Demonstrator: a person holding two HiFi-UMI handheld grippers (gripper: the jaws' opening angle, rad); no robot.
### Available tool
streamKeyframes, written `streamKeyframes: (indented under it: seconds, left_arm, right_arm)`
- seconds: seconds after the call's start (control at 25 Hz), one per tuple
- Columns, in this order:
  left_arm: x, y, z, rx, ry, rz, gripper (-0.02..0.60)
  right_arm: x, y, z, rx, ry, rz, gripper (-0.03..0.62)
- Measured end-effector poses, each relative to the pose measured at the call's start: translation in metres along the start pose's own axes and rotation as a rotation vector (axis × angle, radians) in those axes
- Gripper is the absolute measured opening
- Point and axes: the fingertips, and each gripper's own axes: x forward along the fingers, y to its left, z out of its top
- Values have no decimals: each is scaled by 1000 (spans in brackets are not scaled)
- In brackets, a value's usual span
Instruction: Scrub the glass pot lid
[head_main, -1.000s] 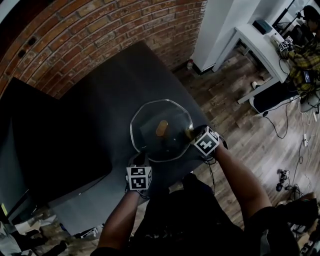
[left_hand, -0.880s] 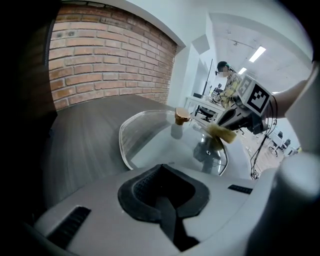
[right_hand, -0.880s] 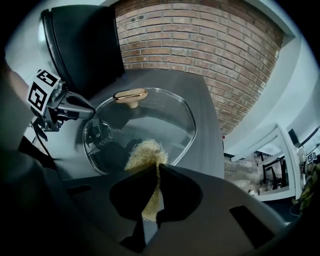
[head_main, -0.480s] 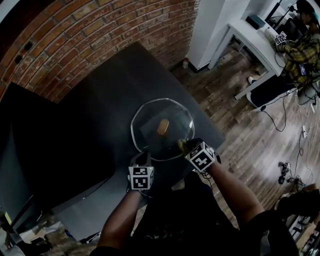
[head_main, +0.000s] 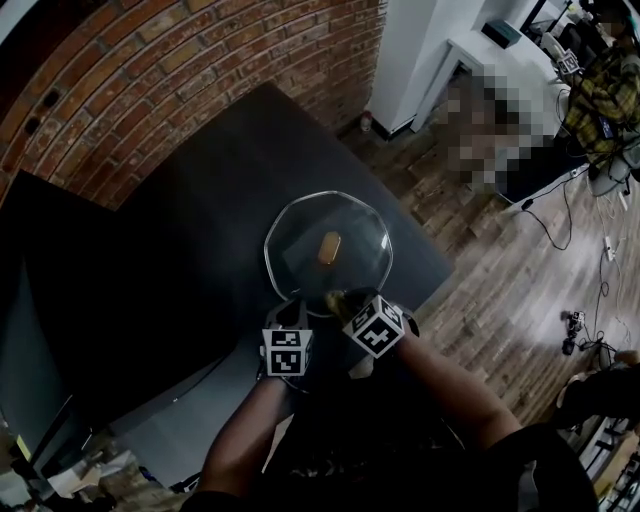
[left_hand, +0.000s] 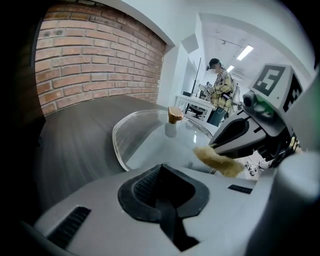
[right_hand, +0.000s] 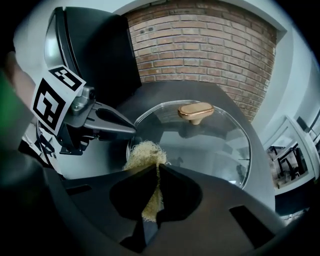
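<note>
Closest to you, the right gripper (right_hand: 156, 168) has its jaws pinched tight on a straw-coloured fibrous scouring pad (right_hand: 145, 152). The pad's tuft sticks out past the tips and sits at the near rim of the glass pot lid (head_main: 300, 235). Just beside it, the left gripper (left_hand: 160, 169) has its jaws pressed together with nothing between them. Their tips point at that same near rim, and I cannot tell whether they touch the glass. The lid lies dome-up on the dark table (head_main: 190, 230), near the edge on your side, with its tan knob (head_main: 329, 247) at the centre. My reading is that you are in the scrubbing step, working the near edge, with most of the glass lying beyond the pad. The next stroke calls for keeping the pad pressed down and sweeping it towards the knob, while the left jaws brace the rim so the lid doesn't slide. No writing can be read: the marker cubes (head_main: 283, 353) carry only black-and-white square patterns, and neither lid nor pad shows a brand. Beyond the table stands the brick wall (head_main: 200, 60).
</note>
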Motion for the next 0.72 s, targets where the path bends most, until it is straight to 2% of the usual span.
streamKeyframes:
  seconds: [0.28,0.72]
  left_arm:
    - [-2,2,-1,41,1,-20,32]
    - [-1,1,-1,46,-5,-52,32]
  right_arm:
    - [12,21,14,-23,0,0,25]
    - [28,46,27,-34,-1,11,25]
